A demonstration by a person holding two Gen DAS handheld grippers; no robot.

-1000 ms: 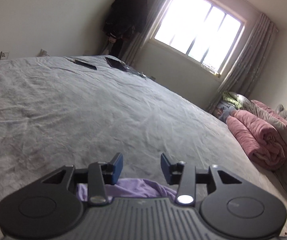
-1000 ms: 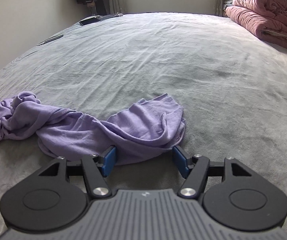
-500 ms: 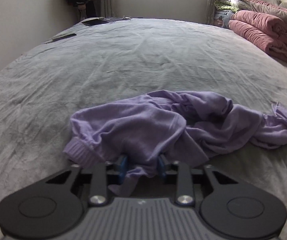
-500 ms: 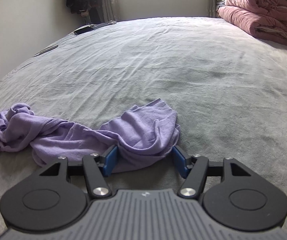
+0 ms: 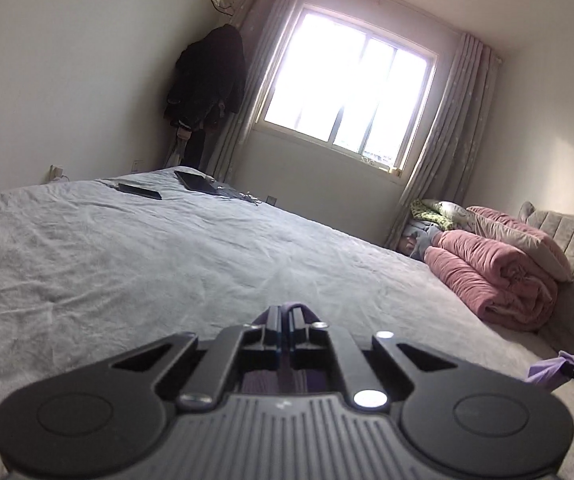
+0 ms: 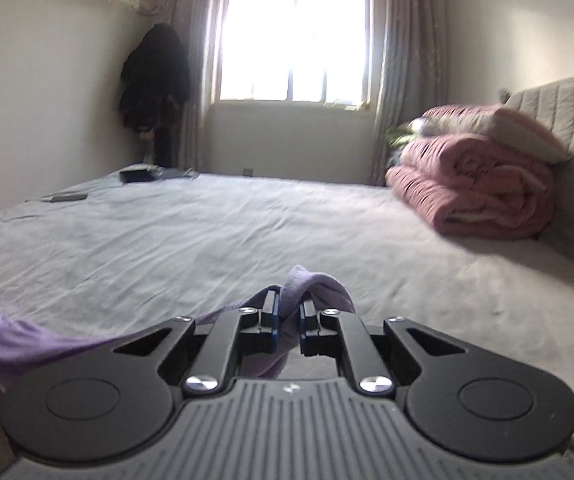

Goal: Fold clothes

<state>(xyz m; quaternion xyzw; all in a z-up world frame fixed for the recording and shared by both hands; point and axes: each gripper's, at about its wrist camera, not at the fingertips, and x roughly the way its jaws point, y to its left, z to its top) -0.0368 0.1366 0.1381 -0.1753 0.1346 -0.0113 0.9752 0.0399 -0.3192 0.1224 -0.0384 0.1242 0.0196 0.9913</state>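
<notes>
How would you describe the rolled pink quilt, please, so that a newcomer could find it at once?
Start at the bright window and follow the grey bed to its right side, against the padded headboard. The pink quilt lies there as a thick roll under a flat pillow, the only pink bundle on the bed.

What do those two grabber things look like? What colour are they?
Both match: the left gripper and right gripper have black metal arms, silver screws, two round black discs and a grey ribbed base. The right gripper's finger pads are blue.
</notes>
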